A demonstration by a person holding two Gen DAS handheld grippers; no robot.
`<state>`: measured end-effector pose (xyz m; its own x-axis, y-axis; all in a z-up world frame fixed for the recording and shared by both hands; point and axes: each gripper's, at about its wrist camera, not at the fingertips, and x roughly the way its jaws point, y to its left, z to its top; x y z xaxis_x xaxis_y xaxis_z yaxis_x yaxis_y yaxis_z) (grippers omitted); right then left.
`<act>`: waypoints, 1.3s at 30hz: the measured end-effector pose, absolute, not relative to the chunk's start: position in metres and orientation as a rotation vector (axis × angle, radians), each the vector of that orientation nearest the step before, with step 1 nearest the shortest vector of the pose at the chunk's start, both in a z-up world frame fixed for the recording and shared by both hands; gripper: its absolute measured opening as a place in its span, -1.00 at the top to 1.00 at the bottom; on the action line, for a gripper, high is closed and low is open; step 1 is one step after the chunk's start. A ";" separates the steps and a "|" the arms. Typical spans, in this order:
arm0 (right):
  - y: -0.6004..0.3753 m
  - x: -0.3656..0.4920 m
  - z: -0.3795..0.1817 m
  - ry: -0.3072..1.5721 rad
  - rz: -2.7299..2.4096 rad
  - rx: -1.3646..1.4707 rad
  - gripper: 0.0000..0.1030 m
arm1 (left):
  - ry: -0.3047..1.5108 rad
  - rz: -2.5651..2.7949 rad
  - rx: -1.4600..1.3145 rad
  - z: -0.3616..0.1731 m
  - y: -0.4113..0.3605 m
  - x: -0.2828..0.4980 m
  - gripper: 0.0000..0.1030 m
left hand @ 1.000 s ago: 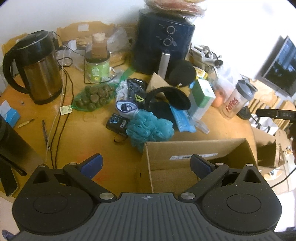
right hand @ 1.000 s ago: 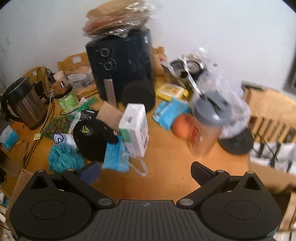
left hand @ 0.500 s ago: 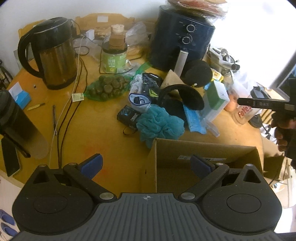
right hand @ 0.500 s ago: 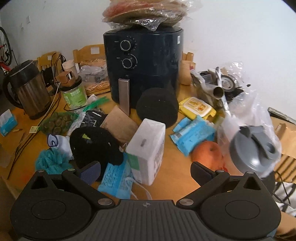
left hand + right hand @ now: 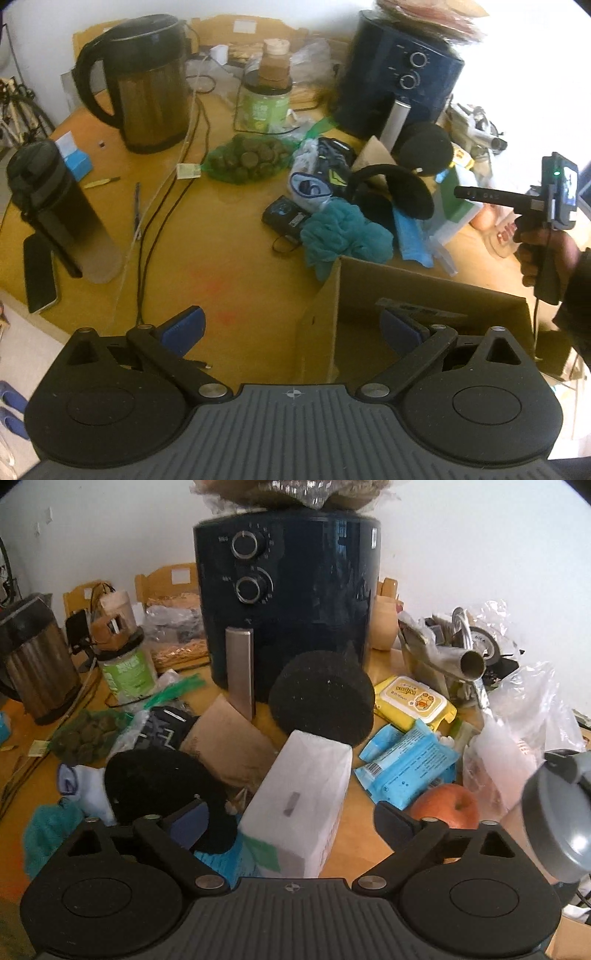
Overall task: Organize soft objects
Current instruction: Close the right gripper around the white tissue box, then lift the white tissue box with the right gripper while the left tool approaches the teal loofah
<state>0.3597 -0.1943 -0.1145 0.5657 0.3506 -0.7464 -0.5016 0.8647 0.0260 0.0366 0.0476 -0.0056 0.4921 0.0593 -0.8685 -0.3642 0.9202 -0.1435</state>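
A teal cloth (image 5: 345,236) lies on the wooden table against the far wall of an open cardboard box (image 5: 424,295). Black earmuffs (image 5: 391,190) and a white sock (image 5: 308,188) lie just behind it. My left gripper (image 5: 291,326) is open and empty, held over the box's left edge. My right gripper (image 5: 291,818) is open and empty, just above a white tissue pack (image 5: 299,801), with the earmuffs (image 5: 162,786) at its left finger. A black round sponge (image 5: 321,698) leans on the air fryer (image 5: 291,598). The right gripper also shows in the left wrist view (image 5: 465,192).
A kettle (image 5: 147,88), a black bottle (image 5: 55,206), a phone (image 5: 38,273) and cables (image 5: 155,206) sit left. A green jar (image 5: 264,99) and a netted bag (image 5: 247,157) stand behind. Blue wipe packs (image 5: 410,764), an apple (image 5: 445,806), a shaker (image 5: 557,812) and plastic bags (image 5: 517,716) crowd the right.
The right gripper has moved forward and lower, closer to the tissue pack and air fryer. The left gripper has pulled back and risen, showing more of the table. Both stayed open.
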 end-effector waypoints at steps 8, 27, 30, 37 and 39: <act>-0.177 0.376 -0.142 0.873 0.469 -0.230 -0.41 | 1.033 0.323 -0.350 -0.003 0.057 0.025 -1.00; -0.214 0.383 -0.135 0.903 0.370 -0.148 0.01 | 1.016 0.299 -0.338 -0.001 0.065 0.023 -1.00; -0.223 0.378 -0.126 0.897 0.373 -0.127 0.01 | 1.012 0.289 -0.337 0.000 0.066 0.024 -1.00; -0.241 0.359 -0.098 0.868 0.388 -0.081 0.01 | 0.999 0.264 -0.332 0.002 0.067 0.031 -1.00; -0.246 0.350 -0.089 0.859 0.399 -0.068 0.01 | 0.991 0.255 -0.326 0.004 0.067 0.034 -1.00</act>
<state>0.3503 -0.2459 -0.0894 0.5840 0.3147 -0.7483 -0.3685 0.9241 0.1011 0.0342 0.0670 0.0038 0.5250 0.0615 -0.8489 -0.3551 0.9222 -0.1528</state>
